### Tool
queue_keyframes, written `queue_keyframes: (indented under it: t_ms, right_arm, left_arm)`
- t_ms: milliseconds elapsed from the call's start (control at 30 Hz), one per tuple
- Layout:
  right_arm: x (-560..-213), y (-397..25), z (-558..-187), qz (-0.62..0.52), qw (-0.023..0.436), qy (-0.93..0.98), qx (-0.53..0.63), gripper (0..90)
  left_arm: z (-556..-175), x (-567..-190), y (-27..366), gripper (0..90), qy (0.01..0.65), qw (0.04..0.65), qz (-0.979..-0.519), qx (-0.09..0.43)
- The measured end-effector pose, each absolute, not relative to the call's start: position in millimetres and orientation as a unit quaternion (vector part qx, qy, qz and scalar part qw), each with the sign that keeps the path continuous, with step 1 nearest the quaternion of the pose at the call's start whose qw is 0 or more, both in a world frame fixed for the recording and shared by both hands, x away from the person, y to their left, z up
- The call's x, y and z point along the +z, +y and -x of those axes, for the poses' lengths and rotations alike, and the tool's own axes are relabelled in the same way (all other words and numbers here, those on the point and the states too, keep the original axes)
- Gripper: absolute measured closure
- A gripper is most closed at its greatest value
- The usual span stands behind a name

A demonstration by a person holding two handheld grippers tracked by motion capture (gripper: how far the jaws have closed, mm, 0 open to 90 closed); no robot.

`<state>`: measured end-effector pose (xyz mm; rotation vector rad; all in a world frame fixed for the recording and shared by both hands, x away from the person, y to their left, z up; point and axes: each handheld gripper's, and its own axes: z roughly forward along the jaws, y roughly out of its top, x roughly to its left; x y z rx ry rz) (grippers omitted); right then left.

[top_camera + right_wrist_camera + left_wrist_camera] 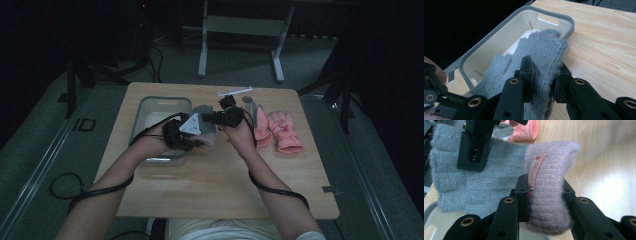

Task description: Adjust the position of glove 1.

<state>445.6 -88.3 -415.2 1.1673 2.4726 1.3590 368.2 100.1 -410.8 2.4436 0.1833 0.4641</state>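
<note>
**Both grippers on one grey glove**

Left gripper point(544, 195) has its jaws pinched on the grey glove's point(486, 177) pinkish cuff point(551, 175), right gripper point(542, 75) clamps the finger end. It hangs stretched between them, beside the tub point(484, 47), above the table point(225, 180).

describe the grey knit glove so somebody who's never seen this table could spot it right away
Start at the grey tub on the wooden table's left half. Just right of it, both tongs hold the grey knit glove up between them. Unlike the pink gloves lying flat to the right, it has a fuzzy lilac cuff with a label.
</note>
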Motion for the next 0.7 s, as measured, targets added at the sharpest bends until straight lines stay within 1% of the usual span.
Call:
queue_keyframes:
  t_ms: [200,367,500,633,700]
  right_arm:
    - [-416.9,-64.9,-450.9,-0.374,0.034,0.814,0.443,73.9]
    - [-419.4,-39.5,-454.5,-0.36,0.045,0.823,0.436,74.0]
    - [-420.9,-24.0,-459.3,-0.356,0.044,0.823,0.44,74.1]
    - [-423.0,-7.7,-464.4,-0.348,0.044,0.827,0.44,74.1]
    - [-424.0,-0.8,-468.7,-0.351,0.035,0.823,0.445,74.1]
  left_arm:
    - [-371.2,-412.1,123.5,68.6,0.076,0.315,-0.93,0.175]
    - [-378.7,-413.9,141.9,68.5,0.086,0.301,-0.935,0.164]
    - [-381.6,-415.6,156.1,68.5,0.091,0.297,-0.936,0.167]
    - [-384.6,-418.5,170.8,68.3,0.081,0.285,-0.938,0.179]
    - [-387.5,-419.3,178.0,68.3,0.082,0.286,-0.937,0.182]
